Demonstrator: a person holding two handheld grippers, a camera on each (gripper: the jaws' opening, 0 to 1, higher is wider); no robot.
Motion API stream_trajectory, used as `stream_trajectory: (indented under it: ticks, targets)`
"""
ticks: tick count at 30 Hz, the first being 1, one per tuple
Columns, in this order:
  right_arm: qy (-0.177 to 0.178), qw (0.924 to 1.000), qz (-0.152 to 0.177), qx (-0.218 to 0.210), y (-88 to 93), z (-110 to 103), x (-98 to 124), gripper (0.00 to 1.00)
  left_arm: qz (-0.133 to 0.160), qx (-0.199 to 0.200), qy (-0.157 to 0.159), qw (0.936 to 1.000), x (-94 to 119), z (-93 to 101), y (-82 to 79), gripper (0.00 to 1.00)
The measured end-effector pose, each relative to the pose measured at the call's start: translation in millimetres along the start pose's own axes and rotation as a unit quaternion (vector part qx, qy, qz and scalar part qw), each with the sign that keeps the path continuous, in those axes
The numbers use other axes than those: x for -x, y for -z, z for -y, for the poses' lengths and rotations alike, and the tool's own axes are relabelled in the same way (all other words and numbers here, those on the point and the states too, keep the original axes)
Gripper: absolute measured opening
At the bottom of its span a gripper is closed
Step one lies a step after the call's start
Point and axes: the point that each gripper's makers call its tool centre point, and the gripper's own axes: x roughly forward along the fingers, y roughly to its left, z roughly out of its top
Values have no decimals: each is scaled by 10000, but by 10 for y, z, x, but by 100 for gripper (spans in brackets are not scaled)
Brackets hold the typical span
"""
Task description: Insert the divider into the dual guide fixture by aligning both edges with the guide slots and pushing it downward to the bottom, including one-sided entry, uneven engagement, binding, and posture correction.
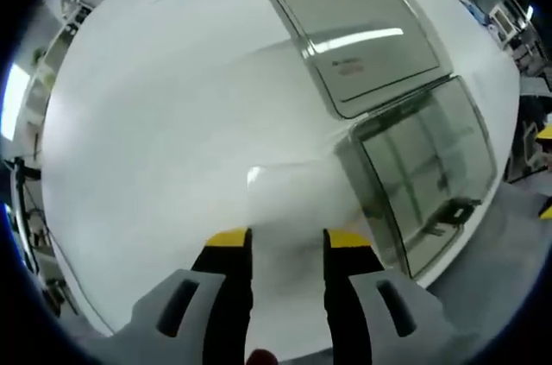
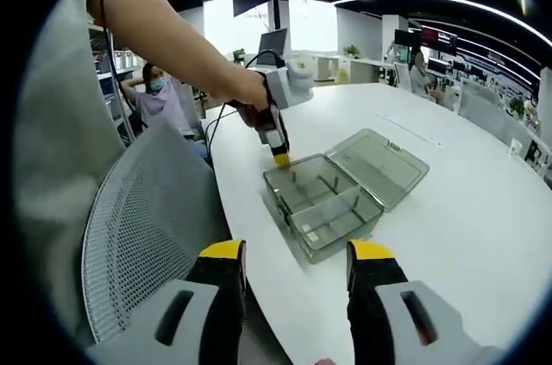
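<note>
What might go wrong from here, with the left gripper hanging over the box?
The clear box sits near the table edge, so a downward push off-centre might slide or tip it. The left gripper holds nothing visible. The open lid and the thin dividers are transparent and easy to misjudge.

White table [image 2: 466, 210], smoky translucent box [image 2: 332, 197]
</note>
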Motion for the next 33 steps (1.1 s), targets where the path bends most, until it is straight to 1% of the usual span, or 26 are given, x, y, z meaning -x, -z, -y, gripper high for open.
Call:
stream_trajectory:
  ticks: [11, 18, 24, 33]
  targets:
    - [18, 10000, 1, 3, -17, 7, 16, 43, 100, 40, 105, 9999, 54, 1, -2, 28]
    - [17, 10000, 19, 30, -49, 11, 15, 44, 100, 103, 167, 9998, 99, -8, 4, 28]
    - [19, 10000, 44, 27, -72, 24, 8, 44, 92, 147, 296, 9994, 152, 6, 29, 28]
    - [-7, 10000, 61, 58, -94, 26, -6, 45, 191, 235, 428, 9986, 263, -4, 29, 28]
